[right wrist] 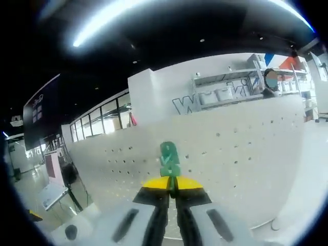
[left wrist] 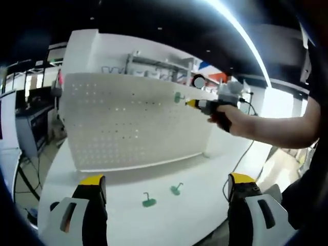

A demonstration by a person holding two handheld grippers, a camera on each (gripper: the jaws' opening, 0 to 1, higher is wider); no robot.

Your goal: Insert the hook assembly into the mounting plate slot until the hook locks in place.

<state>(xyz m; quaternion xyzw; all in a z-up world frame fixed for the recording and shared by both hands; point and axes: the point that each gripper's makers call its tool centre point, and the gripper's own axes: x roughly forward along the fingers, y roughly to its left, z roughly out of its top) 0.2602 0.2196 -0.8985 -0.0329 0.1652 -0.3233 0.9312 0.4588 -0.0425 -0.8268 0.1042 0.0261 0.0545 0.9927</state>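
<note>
**Hook going up to the pegboard**

The right claw (right wrist: 173,190) is pinching a green hook (right wrist: 169,159) between its yellow tips, jaws pressed together on the hook's lower end, and is holding it up against the white pegboard (right wrist: 241,154). In the left gripper view the same right claw (left wrist: 193,103) is reaching in from the right, gripped by the person's hand (left wrist: 228,119), with the green hook (left wrist: 178,97) sitting near the upper right part of the pegboard (left wrist: 133,123). The step in hand is the insertion itself. The hook seems to be at or just touching the board face, though the fisheye blur is keeping me from telling whether its prongs are already entering any holes.

The next move is likely calling for lining the hook's back up with a pair of holes, then pressing in and down until it seats and locks, keeping the grip firm so the hook is not twisting.

The left claw (left wrist: 166,187) is hanging open and empty, jaws wide apart, low over the white desk (left wrist: 200,215). Two more green hooks are lying on the desk between the jaws, one (left wrist: 148,201) to the left and one (left wrist: 177,189) to the right. Nothing is blocking the board; a cable (left wrist: 241,164) is trailing off the desk at the right, well away from the work.
</note>
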